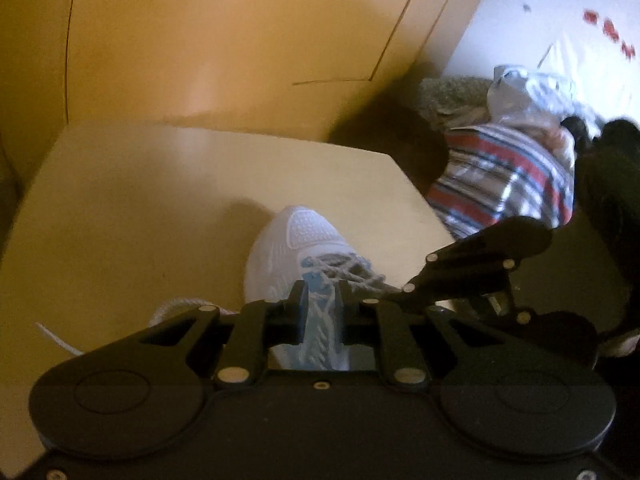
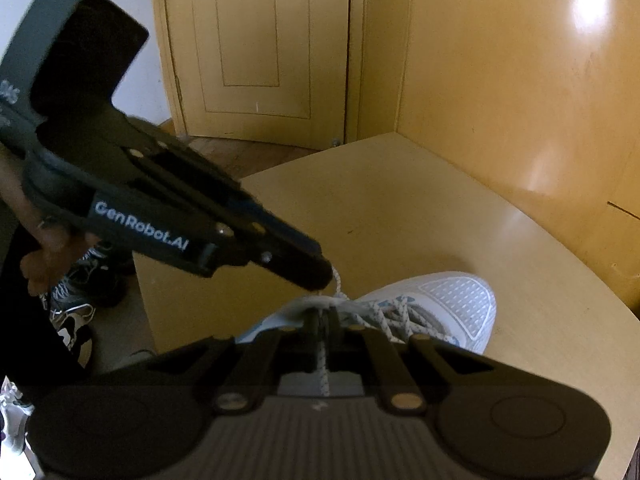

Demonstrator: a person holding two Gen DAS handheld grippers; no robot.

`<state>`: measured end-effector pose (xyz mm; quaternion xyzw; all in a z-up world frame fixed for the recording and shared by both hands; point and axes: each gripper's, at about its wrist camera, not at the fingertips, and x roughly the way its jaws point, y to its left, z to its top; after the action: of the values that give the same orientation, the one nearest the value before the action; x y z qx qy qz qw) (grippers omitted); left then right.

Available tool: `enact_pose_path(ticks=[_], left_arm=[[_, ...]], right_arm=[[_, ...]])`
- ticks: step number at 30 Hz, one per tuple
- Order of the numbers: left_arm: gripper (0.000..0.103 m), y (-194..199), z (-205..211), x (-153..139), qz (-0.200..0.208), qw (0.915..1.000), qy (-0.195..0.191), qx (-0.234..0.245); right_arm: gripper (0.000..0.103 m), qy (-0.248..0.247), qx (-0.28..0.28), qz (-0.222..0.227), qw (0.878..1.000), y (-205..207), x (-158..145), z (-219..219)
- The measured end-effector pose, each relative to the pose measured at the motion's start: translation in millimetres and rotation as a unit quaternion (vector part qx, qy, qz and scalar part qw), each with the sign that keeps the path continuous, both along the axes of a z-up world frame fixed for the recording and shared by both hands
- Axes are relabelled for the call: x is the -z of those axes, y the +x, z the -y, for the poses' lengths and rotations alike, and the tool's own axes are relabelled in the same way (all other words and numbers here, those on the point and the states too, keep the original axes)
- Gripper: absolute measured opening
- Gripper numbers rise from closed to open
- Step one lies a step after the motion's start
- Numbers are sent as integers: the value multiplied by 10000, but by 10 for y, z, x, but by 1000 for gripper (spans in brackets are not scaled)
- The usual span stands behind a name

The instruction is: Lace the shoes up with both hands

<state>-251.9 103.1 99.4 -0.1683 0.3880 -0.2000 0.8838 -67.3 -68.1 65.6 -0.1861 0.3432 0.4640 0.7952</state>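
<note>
A white sneaker (image 1: 296,240) with light blue trim and speckled grey-white laces lies on a tan table (image 1: 160,200), toe pointing away. It also shows in the right wrist view (image 2: 452,300). My left gripper (image 1: 320,300) sits over the laced tongue with its jaws a little apart; in the right wrist view (image 2: 324,276) its tip pinches a lace strand (image 2: 337,282) rising from the shoe. My right gripper (image 2: 322,328) is shut on a lace end (image 2: 323,364) at the shoe's collar. A loose lace loop (image 1: 180,306) lies left of the shoe.
Yellow cabinet panels (image 1: 240,40) stand behind the table, with a door (image 2: 256,48) beyond. Striped cloth (image 1: 508,176) and a plastic bag (image 1: 528,92) lie to the right. Other shoes (image 2: 76,292) lie on the floor to the left. A hand (image 2: 44,248) holds the left gripper.
</note>
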Motion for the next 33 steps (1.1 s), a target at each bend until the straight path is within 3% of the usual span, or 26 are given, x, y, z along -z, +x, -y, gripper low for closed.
enact_pose_path(ticks=[4,8,13,17,25,26,33], left_arm=[[12,10,-68,62,-210,9986,-423,-253],[10,27,-184,158,-527,9911,-1087,-568],[10,17,-228,165,-695,9858,-1370,-671],[9,-11,-284,228,-899,9761,-1786,-856],[6,-45,-277,267,-843,9734,-1904,-960],[0,-41,-281,269,-826,9734,-1914,-953],[0,-20,-222,231,-664,9796,-1704,-830]], right_arm=[[3,-4,10,-10,10000,-7,-37,19],[3,0,19,-33,10000,17,-68,44],[4,-13,27,-34,10000,-7,-51,21],[4,-12,56,-37,10000,-37,-39,-3],[4,31,128,-43,9999,-119,20,-72],[4,50,137,-52,9999,-122,23,-75],[4,70,188,-58,9998,-144,20,-68]])
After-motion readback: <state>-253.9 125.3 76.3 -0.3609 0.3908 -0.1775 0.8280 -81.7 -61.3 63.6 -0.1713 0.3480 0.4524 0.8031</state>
